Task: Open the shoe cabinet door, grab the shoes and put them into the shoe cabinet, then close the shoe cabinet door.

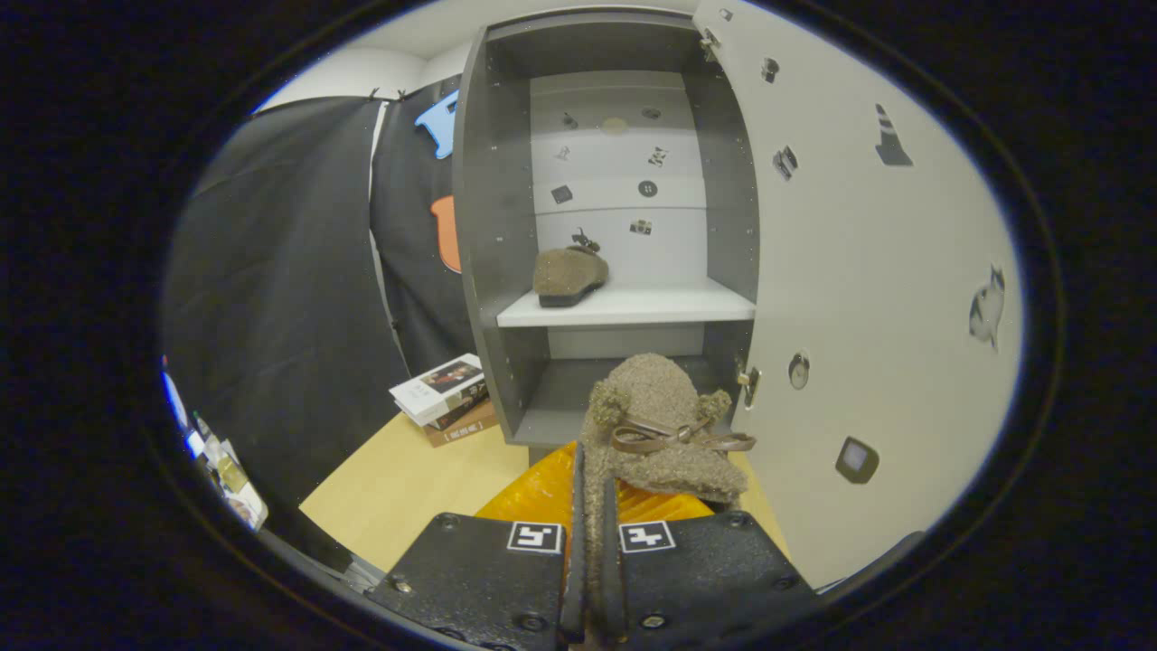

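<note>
Pinching the fuzzy brown shoe [655, 425] by its heel edge, the gripper [589, 533] has both fingers pressed close together with only the shoe's thin wall between them. This shoe points away from the fingers, toe far, with two pom-poms and a thin brown bow [680, 438] across its top. It hangs just ahead of the fingers, in front of the lower compartment of the shoe cabinet [506, 271], above an orange crinkled mat [542, 493] that lies on the pale wooden table [398, 493].

The cabinet is dark grey, standing on the far part of the table, and its door [868, 298] is swung wide open to the right, a pale panel dotted with small stickers. A white shelf [633, 307] splits the inside into an upper and a lower space. On that shelf, toward its left, sits the matching second shoe [569, 271], its toe turned right. The lower compartment lies just beyond the held shoe, and part of it is hidden by the shoe.

Left of the cabinet, touching or nearly touching its base, a small stack of books [447, 398] rests on the table. Black cloth [280, 298] hangs behind and to the left.
</note>
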